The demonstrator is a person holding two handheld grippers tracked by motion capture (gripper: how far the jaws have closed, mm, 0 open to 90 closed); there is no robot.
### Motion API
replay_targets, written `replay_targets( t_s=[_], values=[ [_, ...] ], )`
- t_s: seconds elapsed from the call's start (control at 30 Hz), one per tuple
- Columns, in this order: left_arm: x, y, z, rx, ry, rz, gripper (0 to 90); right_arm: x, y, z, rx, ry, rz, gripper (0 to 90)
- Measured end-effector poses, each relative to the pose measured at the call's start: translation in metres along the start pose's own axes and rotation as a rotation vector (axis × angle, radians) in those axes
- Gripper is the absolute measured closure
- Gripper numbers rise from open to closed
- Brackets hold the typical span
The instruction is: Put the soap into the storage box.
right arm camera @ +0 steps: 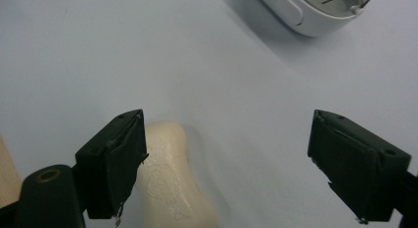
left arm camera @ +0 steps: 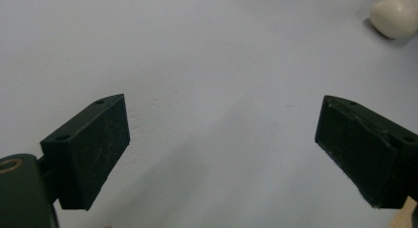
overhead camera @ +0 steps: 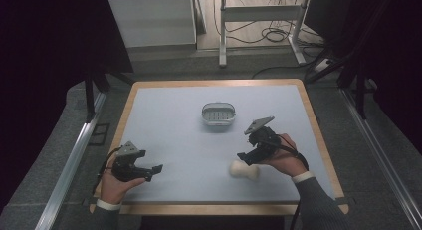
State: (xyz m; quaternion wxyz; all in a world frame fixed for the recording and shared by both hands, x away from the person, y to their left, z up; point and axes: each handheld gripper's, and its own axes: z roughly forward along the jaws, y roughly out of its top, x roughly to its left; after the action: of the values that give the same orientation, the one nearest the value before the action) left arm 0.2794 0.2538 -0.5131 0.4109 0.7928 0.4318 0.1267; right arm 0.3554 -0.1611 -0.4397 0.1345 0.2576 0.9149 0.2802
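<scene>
A cream, waisted bar of soap (overhead camera: 244, 171) lies on the pale blue table mat toward the front right. My right gripper (overhead camera: 246, 158) hovers just above and behind it, jaws open. In the right gripper view (right arm camera: 226, 154) the soap (right arm camera: 172, 186) lies beside the left jaw, partly under it, with the wide gap to the right jaw bare. A white oval soap dish (overhead camera: 218, 114) with a slotted floor stands at mid-table, and its rim (right arm camera: 315, 13) is at the top of that view. My left gripper (overhead camera: 154, 171) rests at the front left, open and holding nothing (left arm camera: 222, 139); the soap (left arm camera: 397, 16) is far off at its upper right.
The blue mat (overhead camera: 169, 120) has a wooden border, and the table edge is close to both hands at the front. Beyond the far edge are a white cabinet (overhead camera: 152, 21), desk legs and cables on the floor.
</scene>
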Motion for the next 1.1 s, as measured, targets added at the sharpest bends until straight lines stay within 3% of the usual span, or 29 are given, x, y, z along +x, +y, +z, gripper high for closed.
replay_targets(
  t_s=[0.3, 0.43, 0.7, 0.93, 1.1],
  values=[
    [0.000, -0.001, 0.000, 0.005, 0.007, 0.010, 8.1, 0.010, 0.001, 0.012, 0.069, 0.040, -0.041, 20.2],
    [0.000, -0.001, 0.000, 0.006, 0.009, 0.011, 8.1, 0.016, -0.004, 0.020, 0.137, 0.061, -0.094, 22.7],
    [0.000, -0.001, 0.001, 0.015, 0.008, 0.016, 8.1, 0.022, -0.012, 0.038, 0.232, 0.113, -0.112, 29.1],
    [-0.001, -0.001, 0.001, 0.019, 0.009, 0.018, 8.1, 0.024, -0.015, 0.041, 0.271, 0.129, -0.129, 33.3],
    [-0.001, -0.001, 0.002, 0.022, 0.010, 0.018, 8.1, 0.030, -0.017, 0.049, 0.327, 0.128, -0.177, 36.2]
  ],
)
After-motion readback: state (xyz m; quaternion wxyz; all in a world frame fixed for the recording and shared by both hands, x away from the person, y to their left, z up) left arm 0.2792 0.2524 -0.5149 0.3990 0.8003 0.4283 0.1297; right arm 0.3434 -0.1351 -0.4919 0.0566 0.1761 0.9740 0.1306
